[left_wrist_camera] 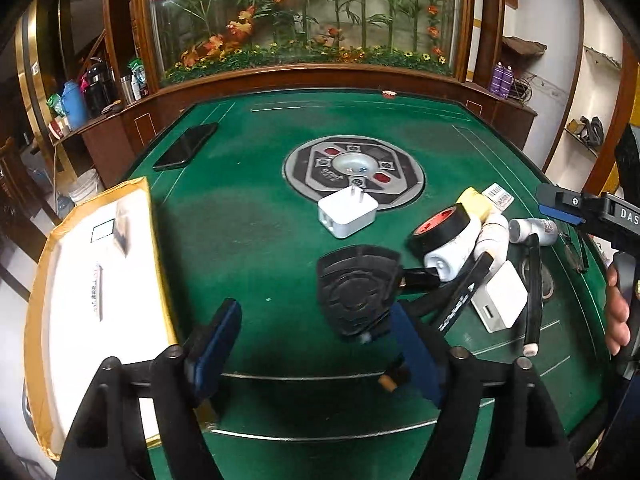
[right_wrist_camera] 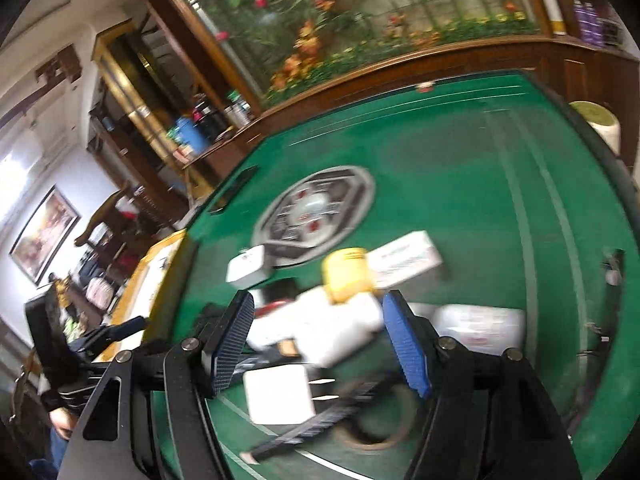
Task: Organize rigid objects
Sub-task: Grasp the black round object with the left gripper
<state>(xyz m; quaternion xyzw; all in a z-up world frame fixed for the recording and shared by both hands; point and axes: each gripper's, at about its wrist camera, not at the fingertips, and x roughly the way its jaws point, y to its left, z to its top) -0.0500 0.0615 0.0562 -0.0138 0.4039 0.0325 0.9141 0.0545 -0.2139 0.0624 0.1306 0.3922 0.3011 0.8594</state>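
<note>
A heap of rigid objects lies at the right of the green table: a black ribbed pad, a black tape roll, white bottles, a yellow-capped bottle, a white charger and black rods. Another white charger sits apart by the table's centre disc. My left gripper is open and empty, its right finger beside the ribbed pad. My right gripper is open and empty, hovering over the blurred heap with the yellow-capped bottle ahead; it also shows in the left wrist view.
A white tray with a yellow rim lies at the table's left edge, holding small items. A black phone lies at the far left. A white box lies behind the heap. A wooden cabinet with plants stands behind the table.
</note>
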